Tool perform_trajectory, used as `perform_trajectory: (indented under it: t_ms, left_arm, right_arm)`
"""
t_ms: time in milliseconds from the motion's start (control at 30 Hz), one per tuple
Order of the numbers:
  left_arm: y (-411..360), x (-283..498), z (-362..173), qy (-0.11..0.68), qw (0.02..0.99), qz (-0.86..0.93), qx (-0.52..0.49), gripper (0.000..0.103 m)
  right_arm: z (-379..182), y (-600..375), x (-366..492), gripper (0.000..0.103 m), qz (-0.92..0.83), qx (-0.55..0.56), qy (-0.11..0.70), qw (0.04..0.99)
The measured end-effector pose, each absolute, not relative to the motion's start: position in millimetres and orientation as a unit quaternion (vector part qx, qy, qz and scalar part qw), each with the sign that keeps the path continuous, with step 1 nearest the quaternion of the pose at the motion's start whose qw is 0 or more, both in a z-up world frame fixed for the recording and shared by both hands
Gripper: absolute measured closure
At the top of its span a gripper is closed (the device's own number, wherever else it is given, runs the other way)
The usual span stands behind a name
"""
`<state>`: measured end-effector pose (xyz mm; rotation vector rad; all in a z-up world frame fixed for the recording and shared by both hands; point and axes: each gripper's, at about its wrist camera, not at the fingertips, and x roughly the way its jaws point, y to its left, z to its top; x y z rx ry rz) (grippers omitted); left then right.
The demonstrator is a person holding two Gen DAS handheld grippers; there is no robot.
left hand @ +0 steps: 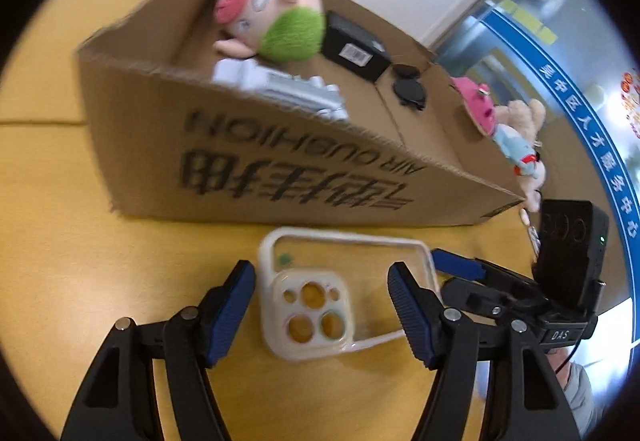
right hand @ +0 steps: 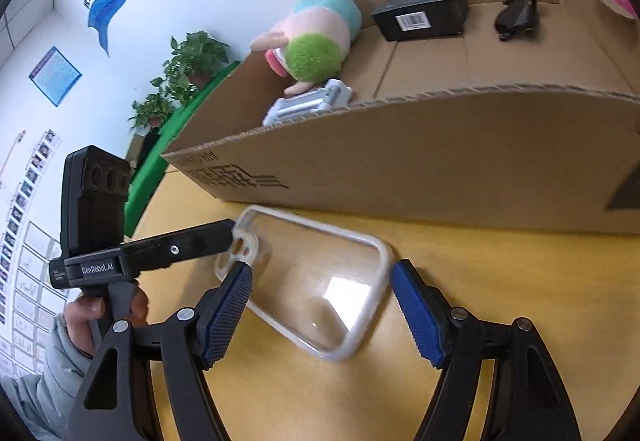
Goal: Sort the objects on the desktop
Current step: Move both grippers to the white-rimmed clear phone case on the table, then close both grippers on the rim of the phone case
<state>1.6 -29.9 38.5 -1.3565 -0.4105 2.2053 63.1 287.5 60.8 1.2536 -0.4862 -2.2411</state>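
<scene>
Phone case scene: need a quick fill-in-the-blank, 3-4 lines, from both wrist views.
1. The clear phone case lies on the yellow ____.
2. Both the left hand-held gripper and the right hand-held gripper are ____, straddling the case.
3. The black box with a barcode sits inside the ____ box.
4. The sunglasses lie to the right of the black box, in the right wrist view, and their colour is ____.

Missing words: table; open; cardboard; black
</scene>
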Motion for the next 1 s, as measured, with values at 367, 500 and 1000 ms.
perform_trajectory:
  t_ms: [367,500,1000]
  left_arm:
    - [-28,43,88,-0.16,0.295,0.84,-0.426,0.035]
    - [-27,61,85,-0.166,0.308,0.833,-0.428,0.035]
    - [-19,21,37,-0.127,0.235,0.823,-0.5,0.064]
  right_arm:
    - [114,302,116,0.028,-0.869,0.358,-0.169,0.296]
    - [118,302,143,0.028,-0.873,0.349,-0.153,0.304]
    - [63,280,93,0.077,-0.871,0.457,-0.052,0.172]
